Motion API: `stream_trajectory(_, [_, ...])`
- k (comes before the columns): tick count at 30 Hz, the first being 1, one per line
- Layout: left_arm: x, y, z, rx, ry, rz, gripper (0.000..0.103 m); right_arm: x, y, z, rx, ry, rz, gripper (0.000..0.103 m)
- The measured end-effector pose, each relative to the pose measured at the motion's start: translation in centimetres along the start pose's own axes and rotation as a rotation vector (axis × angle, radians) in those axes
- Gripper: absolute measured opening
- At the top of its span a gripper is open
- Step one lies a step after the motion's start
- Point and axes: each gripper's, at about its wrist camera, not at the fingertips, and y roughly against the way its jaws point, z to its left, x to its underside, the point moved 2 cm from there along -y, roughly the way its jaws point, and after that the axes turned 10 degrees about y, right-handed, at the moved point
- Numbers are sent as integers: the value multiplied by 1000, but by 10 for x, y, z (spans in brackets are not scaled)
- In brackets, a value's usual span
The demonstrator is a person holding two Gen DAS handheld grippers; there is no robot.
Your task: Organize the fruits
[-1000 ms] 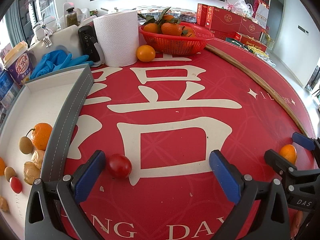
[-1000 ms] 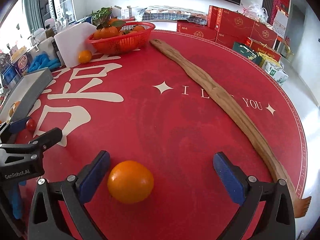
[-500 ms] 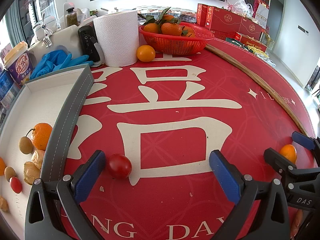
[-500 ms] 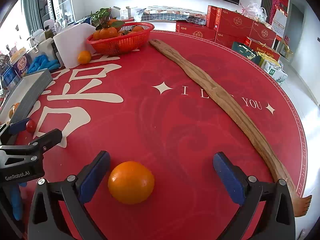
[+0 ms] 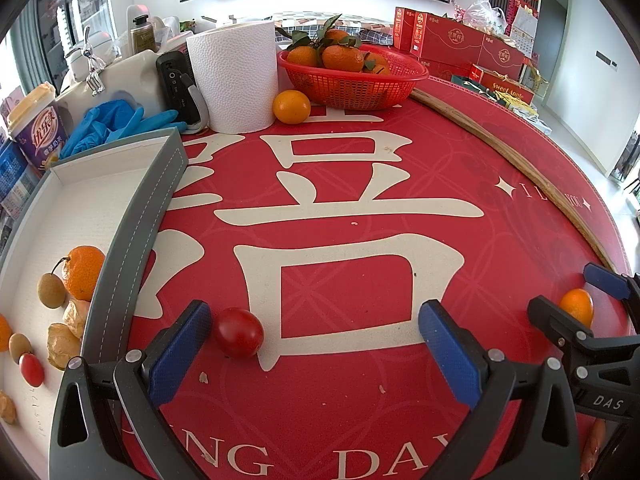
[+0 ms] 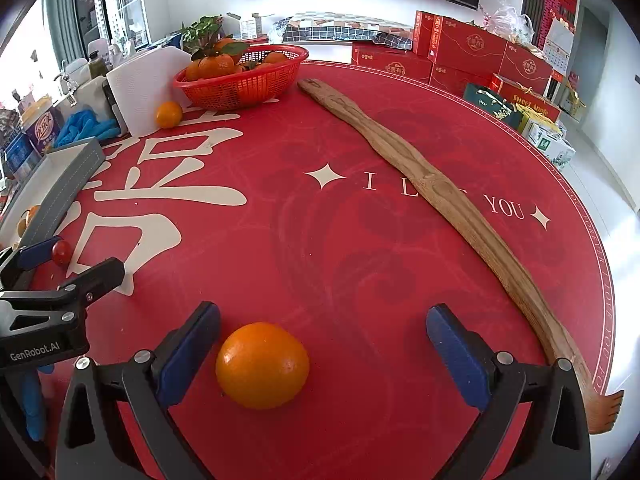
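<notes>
The red round mat (image 6: pixel 320 240) carries big cream characters and the words "I L… YOU" with stars; a long wooden stick (image 6: pixel 440 196) lies across the middle letters. At the near edge of the mat in the left wrist view stand the letters "NG DA". On the body of the left gripper (image 5: pixel 316 340), as the right wrist view shows it, is written "GenRobot.AI". On the right gripper (image 6: pixel 324 348), as the left wrist view shows it, is written "DAS". A green box behind the table says "Sweet Apple".

Both grippers are spread wide and pinch nothing. The cherry tomato (image 5: pixel 238 338) lies on the mat just beside the left finger of the left gripper; touching or not, I cannot tell. The orange (image 6: pixel 262 365) lies between the fingers of the right gripper, close to its left finger, with wide room to its right finger.

Only the left wrist view shows the inside of the white tray (image 5: pixel 80 200): a mandarin with stem and some small fruits lie in its near part, while its far part is bare. Its grey rim runs just beside the tomato. A red basket (image 5: pixel 352 84) with leafy mandarins stands far across the mat, and one loose orange (image 5: pixel 291 107) lies between it and the paper towel roll (image 5: pixel 236 80).
</notes>
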Motion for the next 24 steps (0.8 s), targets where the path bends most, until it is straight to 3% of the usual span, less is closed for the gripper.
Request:
stream_trajectory(20, [0,0,0,-3,3,-1,103,1,1,1,-10,11,5,103])
stream_trajectory(22, [1,2,-1,-6,10,-6,99,3,3,5,-20,27,5,103])
stream_trajectory(24, [2,5,-4,-3,9,-16,86,6,7,10,-29,50,-1,96])
